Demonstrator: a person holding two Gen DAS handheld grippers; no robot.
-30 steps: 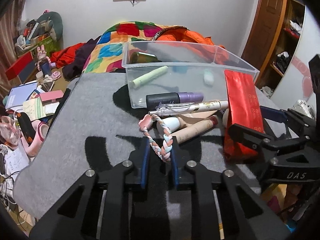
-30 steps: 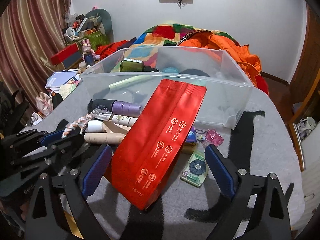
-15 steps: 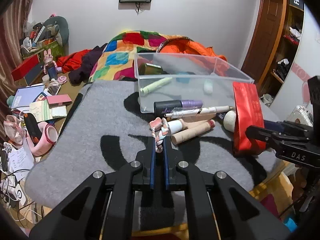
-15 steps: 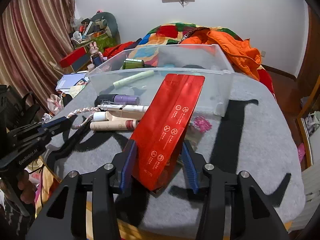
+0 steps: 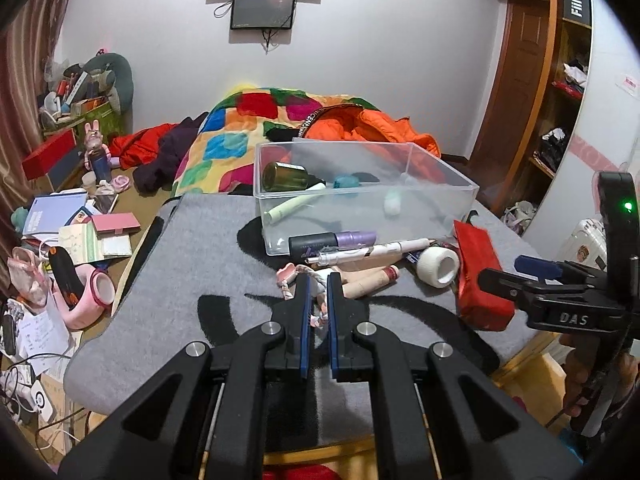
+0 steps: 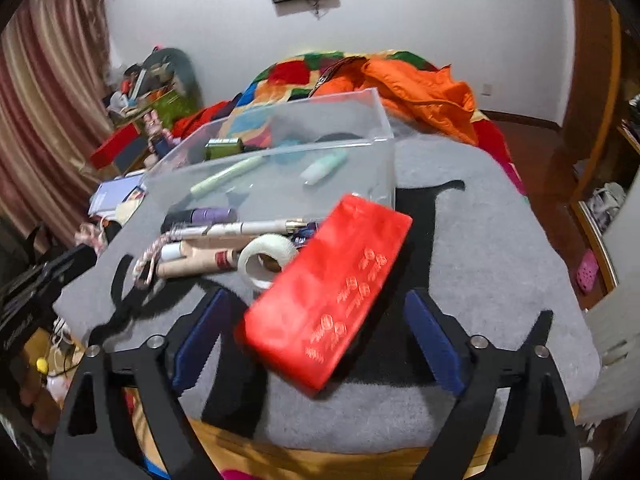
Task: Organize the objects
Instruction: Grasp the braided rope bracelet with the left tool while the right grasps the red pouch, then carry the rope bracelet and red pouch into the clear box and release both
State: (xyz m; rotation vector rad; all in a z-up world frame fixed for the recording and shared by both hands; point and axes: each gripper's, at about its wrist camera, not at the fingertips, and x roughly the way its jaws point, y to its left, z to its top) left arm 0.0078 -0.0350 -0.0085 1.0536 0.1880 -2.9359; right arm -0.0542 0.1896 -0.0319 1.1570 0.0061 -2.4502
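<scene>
The left gripper (image 5: pixel 317 300) pinches the soft, light braided cord (image 5: pixel 320 280) at six o'clock of the clear bin (image 5: pixel 440 208), while the right gripper (image 6: pixel 316 340), fingers just spread, straddles the slippery red pouch (image 6: pixel 332 284).

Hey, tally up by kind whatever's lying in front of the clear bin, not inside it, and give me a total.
Tubes and sticks: 4 (black-and-purple tube, white pen-shaped stick, white-capped beige tube, red-banded beige tube)
Braided rope: 1
Tape roll: 1
Red pouch: 1
Total: 7
A blue item under the pouch is mostly hidden, not counted.
</scene>
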